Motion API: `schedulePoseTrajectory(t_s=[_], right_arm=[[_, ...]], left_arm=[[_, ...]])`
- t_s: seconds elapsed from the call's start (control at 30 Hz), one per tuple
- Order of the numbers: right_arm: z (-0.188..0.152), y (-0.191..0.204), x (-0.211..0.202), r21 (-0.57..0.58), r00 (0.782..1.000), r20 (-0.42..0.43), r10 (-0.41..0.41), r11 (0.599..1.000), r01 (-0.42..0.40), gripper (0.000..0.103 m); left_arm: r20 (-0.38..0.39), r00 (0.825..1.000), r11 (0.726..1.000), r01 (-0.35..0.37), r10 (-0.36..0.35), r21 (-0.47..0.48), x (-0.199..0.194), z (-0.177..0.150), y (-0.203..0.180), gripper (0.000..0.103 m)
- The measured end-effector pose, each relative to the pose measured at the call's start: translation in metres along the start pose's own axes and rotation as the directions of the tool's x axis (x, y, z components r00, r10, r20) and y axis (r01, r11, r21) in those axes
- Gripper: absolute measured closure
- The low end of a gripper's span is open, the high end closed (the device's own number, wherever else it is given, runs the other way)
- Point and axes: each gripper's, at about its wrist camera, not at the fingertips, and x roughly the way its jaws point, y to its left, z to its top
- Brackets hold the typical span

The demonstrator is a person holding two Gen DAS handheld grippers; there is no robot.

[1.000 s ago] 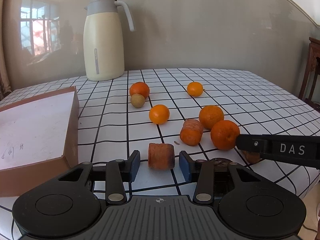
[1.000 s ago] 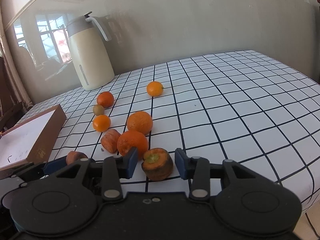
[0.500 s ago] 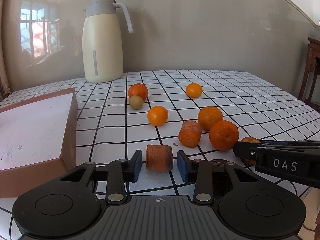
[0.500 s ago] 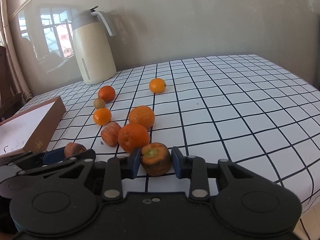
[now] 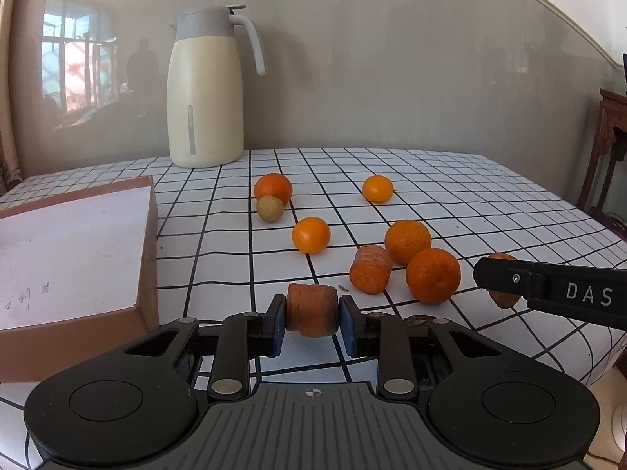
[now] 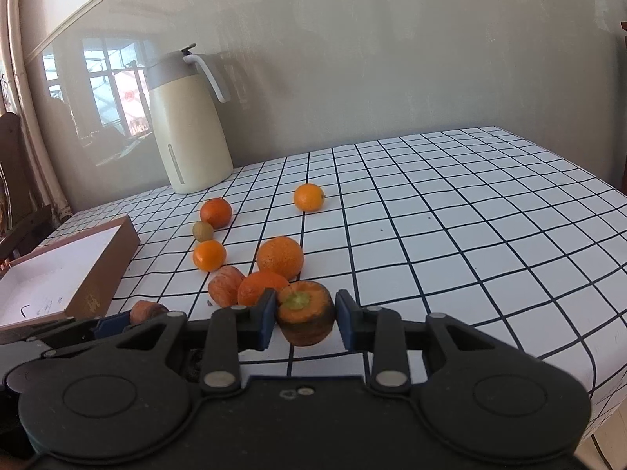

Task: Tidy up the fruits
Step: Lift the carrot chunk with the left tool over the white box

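In the left wrist view the left tool (image 5: 312, 320) sits at lower centre of the frame, its blue pads pinching a short orange carrot chunk with a ridged skin (image 5: 312, 309). The chunk lies on its side, its long axis running straight across from pad to pad, so the pads press on its two cut ends.

In the right wrist view the right tool (image 6: 302, 318) is likewise pressed onto a stubby carrot top with a green stem scar and a darkened base (image 6: 305, 317). This piece stands with its stem end tilted up toward the camera, and the pads bear on its rounded sides. It seems to hang just clear of the white black-gridded bench (image 6: 450, 235), though I cannot tell for certain.

What the coming move turns on is the open brown cardboard box with a white inside (image 5: 74, 250). It fills the left edge of the left view, just beside the left tool, and sits far to the lower left in the right view. The left hand is clearly nearer; the right hand would have to cross over the left tool to reach it.

The loose oranges, a third carrot piece (image 5: 370, 270) and a small brownish-green round fruit (image 5: 270, 208) lie mid-frame, beyond both tools. A cream thermos jug (image 5: 204, 90) stands against the wall, upper left of centre.
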Motion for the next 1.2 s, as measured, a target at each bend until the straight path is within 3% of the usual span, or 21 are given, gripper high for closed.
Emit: schedulePoseTrajectory(t_s=[0.3, 0.7, 1.0, 1.2], right_arm=[[0.000, 0.015, -0.013, -0.018, 0.996, 0.017, 0.084, 0.996, -0.084, 0.079], [-0.006, 0.058, -0.015, -0.090, 0.979, 0.012, 0.202, 0.976, -0.200, 0.079], [-0.009, 0.096, -0.011, -0.146, 0.957, 0.000, 0.291, 0.947, -0.287, 0.079], [-0.008, 0.120, -0.008, -0.171, 0.937, 0.008, 0.348, 0.924, -0.342, 0.079]], left_arm=[[0.043, 0.999, 1.000, -0.006, 0.006, -0.005, -0.033, 0.000, 0.018, 0.074], [0.099, 0.993, 0.998, -0.065, 0.067, -0.027, -0.069, -0.005, 0.057, 0.074], [0.131, 0.978, 0.985, -0.149, 0.160, -0.090, -0.092, -0.009, 0.101, 0.074], [0.154, 0.960, 0.967, -0.214, 0.235, -0.141, -0.105, -0.012, 0.130, 0.074]])
